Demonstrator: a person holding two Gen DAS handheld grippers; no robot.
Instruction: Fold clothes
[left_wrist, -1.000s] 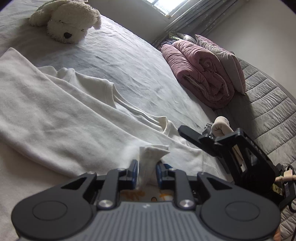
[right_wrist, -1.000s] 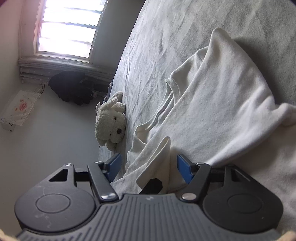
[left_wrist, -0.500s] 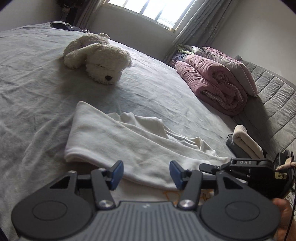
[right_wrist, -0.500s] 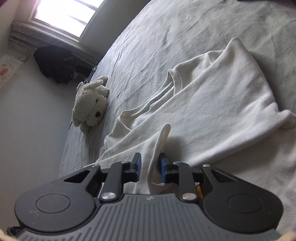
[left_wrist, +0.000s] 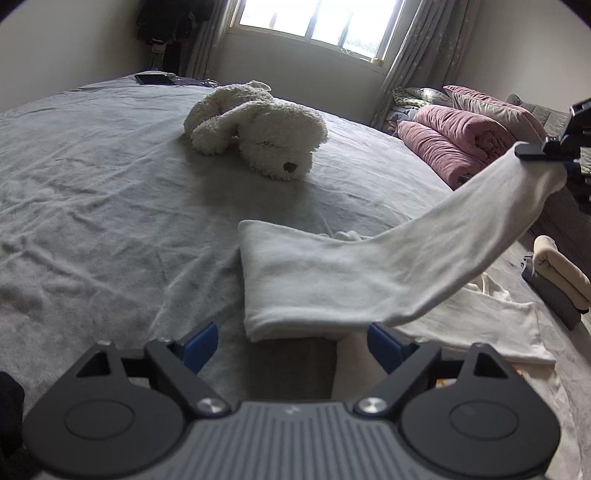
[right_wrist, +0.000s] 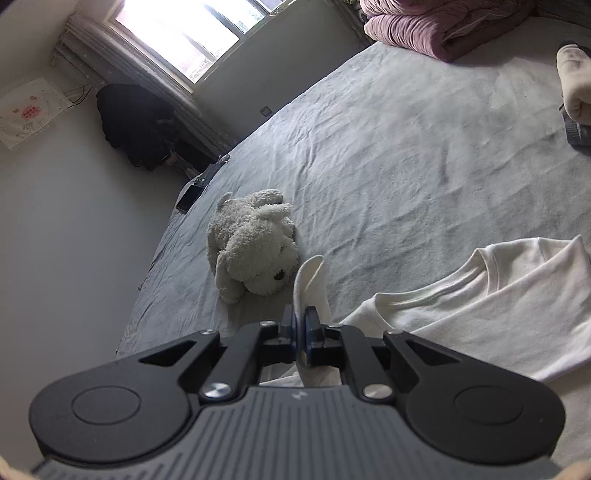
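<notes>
Cream cotton: one shirt (left_wrist: 332, 280) lies partly folded near the bed's (left_wrist: 110, 192) near edge, one sleeve pulled up off it by the right gripper (right_wrist: 301, 328), whose jaws have just closed and pinch that cloth. The left gripper (left_wrist: 291, 345) has just been opening, jaws spread, nothing between them. One plush dog (left_wrist: 258, 129) sits mid-bed; two pink pillows (left_wrist: 461, 136) lie at the far right corner.

No readable text — none anywhere

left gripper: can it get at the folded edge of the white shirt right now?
Probably yes. The left gripper is open, fingers empty, and the white shirt has its folded edge just ahead on the bed, nothing between. The right gripper only lifts a far sleeve.
</notes>
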